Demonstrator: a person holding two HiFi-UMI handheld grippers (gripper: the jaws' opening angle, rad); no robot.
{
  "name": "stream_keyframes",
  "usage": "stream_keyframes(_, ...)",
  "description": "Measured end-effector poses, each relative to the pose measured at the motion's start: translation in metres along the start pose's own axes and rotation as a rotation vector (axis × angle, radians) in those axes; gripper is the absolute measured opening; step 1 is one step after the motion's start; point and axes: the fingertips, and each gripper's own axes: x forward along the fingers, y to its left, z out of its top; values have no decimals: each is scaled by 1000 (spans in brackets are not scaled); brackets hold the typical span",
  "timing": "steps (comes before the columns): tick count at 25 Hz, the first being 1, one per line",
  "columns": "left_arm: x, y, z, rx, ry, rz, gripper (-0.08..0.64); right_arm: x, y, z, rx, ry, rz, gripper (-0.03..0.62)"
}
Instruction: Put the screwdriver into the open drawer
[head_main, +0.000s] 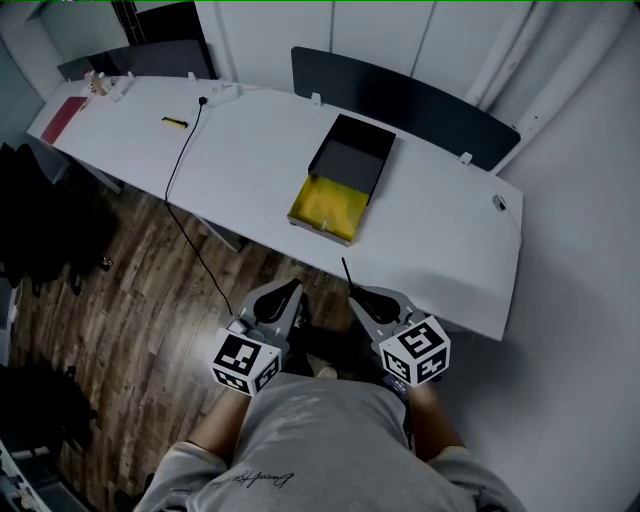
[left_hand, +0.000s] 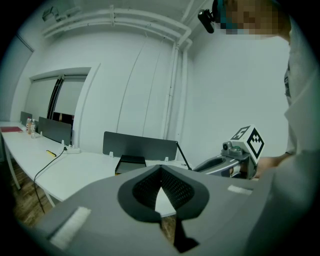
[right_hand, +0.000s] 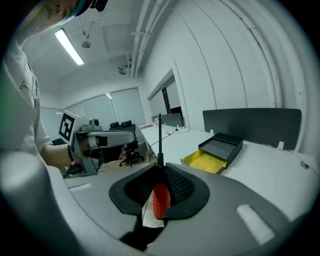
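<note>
A screwdriver with a red handle (right_hand: 160, 200) and a thin dark shaft (right_hand: 160, 135) is clamped in my right gripper (right_hand: 161, 172); the shaft pokes out past the jaws (head_main: 346, 272). My right gripper (head_main: 358, 294) is held in front of my body, short of the white table's near edge. The open drawer (head_main: 328, 206), yellow inside, juts from a black box (head_main: 352, 155) on the table, ahead and slightly left. My left gripper (head_main: 291, 287) hangs beside the right one, shut and empty (left_hand: 161, 172). The box (left_hand: 130, 162) also shows in the left gripper view.
The white table (head_main: 440, 240) runs from far left to right, with dark partitions (head_main: 400, 100) behind it. A black cable (head_main: 186, 170) crosses it and drops to the wood floor (head_main: 120, 290). A small yellow item (head_main: 175, 122) and a red book (head_main: 63, 118) lie far left.
</note>
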Motion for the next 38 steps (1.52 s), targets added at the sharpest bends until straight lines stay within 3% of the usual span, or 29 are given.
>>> stream_keyframes(17, 75, 66, 12, -15, 37, -38, 0, 67, -61, 31, 45, 26, -21, 75)
stream_keyframes(38, 131, 148, 47, 11, 60, -141, 0, 142, -93, 96, 67, 20, -113, 75)
